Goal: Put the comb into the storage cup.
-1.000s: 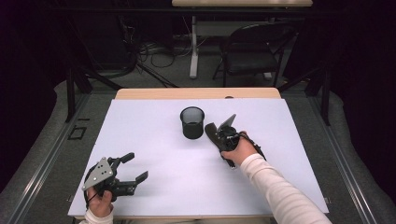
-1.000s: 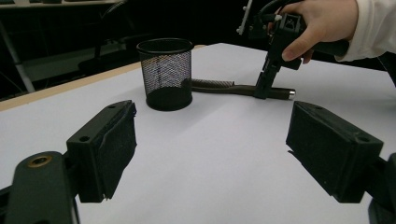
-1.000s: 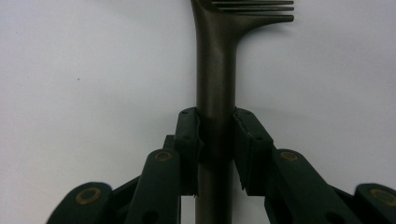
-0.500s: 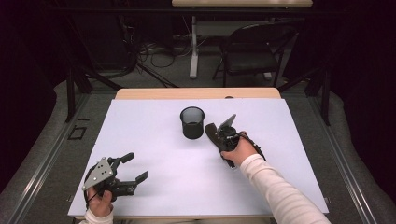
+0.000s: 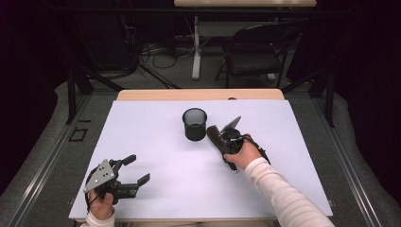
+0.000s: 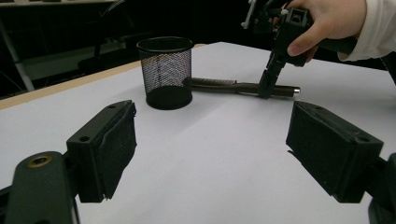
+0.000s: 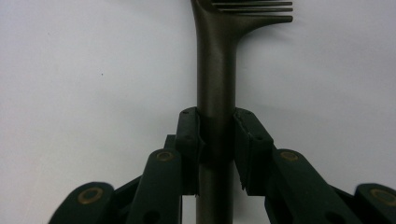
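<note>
A black mesh cup (image 5: pixel 195 124) stands upright near the middle of the white-covered table (image 5: pixel 293 127). Just right of it a dark comb (image 5: pixel 213 135) lies flat, its toothed end by the cup's base (image 6: pixel 166 70). My right gripper (image 5: pixel 225 143) points down and is shut on the comb's round handle (image 7: pixel 215 70); both pads press its sides, with the teeth at the top of the right gripper view. From the left gripper view the comb (image 6: pixel 224 85) rests on the sheet with the right gripper (image 6: pixel 266 88) on it. My left gripper (image 5: pixel 139 168) sits at the front left, open with nothing between its jaws.
The table's wooden far edge (image 5: pixel 198 94) shows behind the white sheet. A folding chair (image 5: pixel 255 52) and a desk leg stand on the floor beyond. Bare sheet lies between the two grippers and to the cup's left.
</note>
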The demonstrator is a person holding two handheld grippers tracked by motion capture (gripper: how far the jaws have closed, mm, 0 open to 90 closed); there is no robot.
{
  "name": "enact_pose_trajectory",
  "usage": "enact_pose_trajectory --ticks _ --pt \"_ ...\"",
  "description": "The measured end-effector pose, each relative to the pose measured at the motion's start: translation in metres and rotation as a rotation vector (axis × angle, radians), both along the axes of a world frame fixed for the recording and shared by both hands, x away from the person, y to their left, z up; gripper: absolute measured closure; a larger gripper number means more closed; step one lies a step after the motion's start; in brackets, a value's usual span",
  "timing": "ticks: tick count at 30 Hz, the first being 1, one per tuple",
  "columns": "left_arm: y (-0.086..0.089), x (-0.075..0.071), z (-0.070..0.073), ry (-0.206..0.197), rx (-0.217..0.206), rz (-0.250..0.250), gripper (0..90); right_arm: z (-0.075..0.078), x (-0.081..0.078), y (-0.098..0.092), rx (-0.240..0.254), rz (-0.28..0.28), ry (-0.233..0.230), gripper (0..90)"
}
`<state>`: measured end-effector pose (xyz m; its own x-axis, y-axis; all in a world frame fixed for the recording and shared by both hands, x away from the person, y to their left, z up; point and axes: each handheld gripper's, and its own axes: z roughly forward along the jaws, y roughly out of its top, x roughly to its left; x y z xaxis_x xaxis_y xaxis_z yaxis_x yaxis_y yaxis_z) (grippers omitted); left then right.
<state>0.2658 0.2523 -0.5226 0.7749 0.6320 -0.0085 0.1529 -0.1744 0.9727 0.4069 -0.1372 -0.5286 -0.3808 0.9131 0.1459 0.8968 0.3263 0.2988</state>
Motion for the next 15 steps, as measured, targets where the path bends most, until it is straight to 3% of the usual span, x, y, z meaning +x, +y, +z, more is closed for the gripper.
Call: enact_pose_trajectory --ticks 2,4,9,15 --pt "0.0 0.0 0.0 0.001 0.001 -0.001 16.1 0.006 0.0 0.0 -0.047 -0.008 0.059 73.2" --pt "0.0 0.0 0.0 0.001 0.002 -0.002 16.1 0.009 0.001 -0.002 -0.082 0.02 0.081 73.2" --pt "0.0 0.0 0.0 0.003 0.006 0.001 16.1 0.007 0.0 -0.004 -0.041 0.003 0.052 73.2" --pt "-0.001 0.0 0.0 0.005 0.007 -0.001 16.1 0.013 0.001 -0.008 -0.053 0.008 0.062 73.2"
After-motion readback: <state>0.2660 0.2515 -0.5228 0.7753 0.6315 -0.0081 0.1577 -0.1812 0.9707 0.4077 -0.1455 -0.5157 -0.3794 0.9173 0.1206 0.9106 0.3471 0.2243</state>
